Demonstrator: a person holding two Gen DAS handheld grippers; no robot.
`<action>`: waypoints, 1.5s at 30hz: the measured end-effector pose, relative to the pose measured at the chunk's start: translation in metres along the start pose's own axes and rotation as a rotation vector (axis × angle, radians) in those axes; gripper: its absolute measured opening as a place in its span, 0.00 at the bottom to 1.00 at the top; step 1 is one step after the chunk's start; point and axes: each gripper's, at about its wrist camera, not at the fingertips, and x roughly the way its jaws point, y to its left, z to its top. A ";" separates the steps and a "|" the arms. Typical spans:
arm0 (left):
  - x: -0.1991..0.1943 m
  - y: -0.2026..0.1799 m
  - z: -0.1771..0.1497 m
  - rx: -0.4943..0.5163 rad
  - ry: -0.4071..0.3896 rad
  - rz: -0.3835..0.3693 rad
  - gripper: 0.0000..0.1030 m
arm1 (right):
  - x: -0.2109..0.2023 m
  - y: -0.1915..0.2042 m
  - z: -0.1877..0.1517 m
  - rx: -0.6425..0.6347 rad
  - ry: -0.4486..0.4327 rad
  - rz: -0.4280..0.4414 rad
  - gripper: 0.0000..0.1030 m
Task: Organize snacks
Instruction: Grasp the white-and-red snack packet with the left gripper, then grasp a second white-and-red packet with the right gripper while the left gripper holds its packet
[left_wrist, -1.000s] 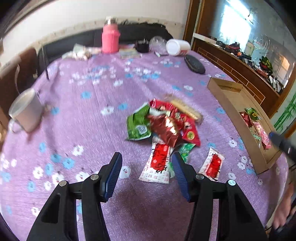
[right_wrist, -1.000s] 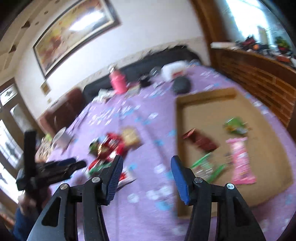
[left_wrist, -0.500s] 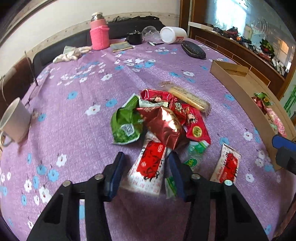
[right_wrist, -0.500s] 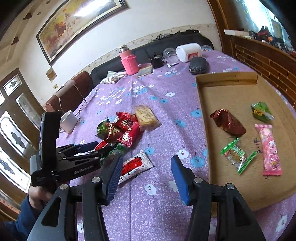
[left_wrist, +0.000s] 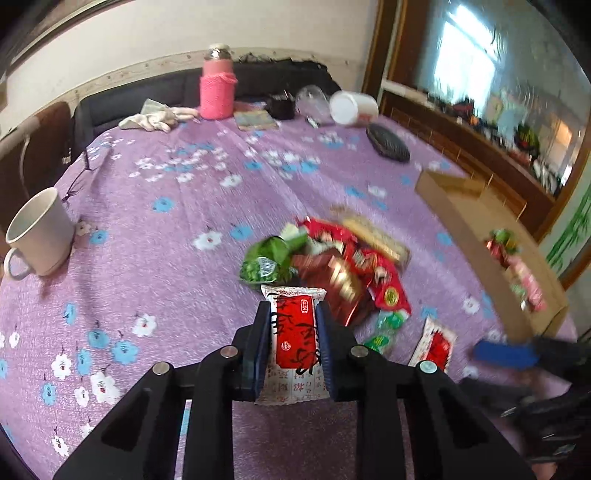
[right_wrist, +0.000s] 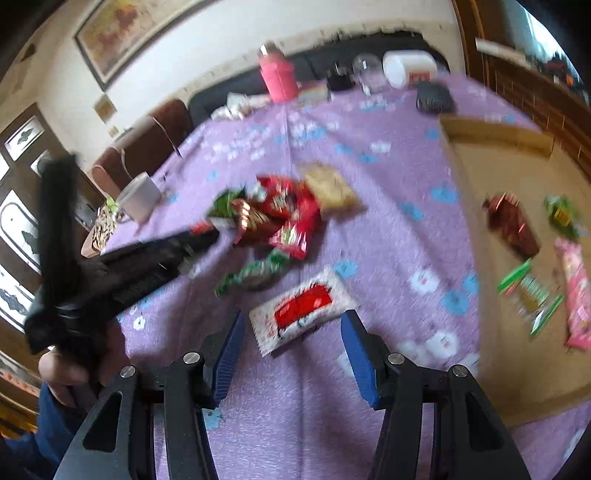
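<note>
left wrist view: the left gripper (left_wrist: 291, 341) has just been closing, and its blue pads (left_wrist: 263, 343) are now clamped on a red-and-white snack packet (left_wrist: 294, 338), one pad against each long edge. the packet stands between the jaws with its top end poking out past the fingertips, toward the snack pile (left_wrist: 328, 264) just beyond. that pile, of green, red and dark foil wrappers with a tan biscuit pack (left_wrist: 376, 236) at its far side, lies on the purple flowered tablecloth (left_wrist: 166, 229). a second red-and-white packet (left_wrist: 436, 345) lies flat on the cloth to the right of the grip, apart from the pile. further right sits the cardboard tray (left_wrist: 454, 218), with a few snacks in it. a white mug (left_wrist: 38, 234) stands at the left edge of the table, well apart from everything.

in the right wrist view, much blurred, the right gripper (right_wrist: 291, 345) has its jaws apart, about halfway, with nothing pressed between them. the second red-and-white packet (right_wrist: 303, 310) lies on the cloth just ahead of the fingertips, between their lines; i cannot tell whether either pad touches it. the tray (right_wrist: 491, 369) is to the right, holding a dark foil pack (right_wrist: 513, 229), a pink pack (right_wrist: 576, 291) and green-wrapped pieces (right_wrist: 532, 291). the left gripper (right_wrist: 122, 273) shows at the left, a hand (right_wrist: 64, 369) on its handle.
</note>
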 end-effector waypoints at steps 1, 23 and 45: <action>-0.003 0.002 0.001 -0.008 -0.012 -0.003 0.22 | 0.004 0.000 -0.001 0.011 0.018 0.001 0.56; -0.010 0.011 0.002 -0.059 -0.030 -0.003 0.22 | 0.039 0.025 0.007 -0.231 0.036 -0.271 0.56; -0.010 -0.024 -0.006 0.065 -0.065 0.017 0.22 | 0.006 -0.016 0.018 0.018 -0.202 -0.040 0.28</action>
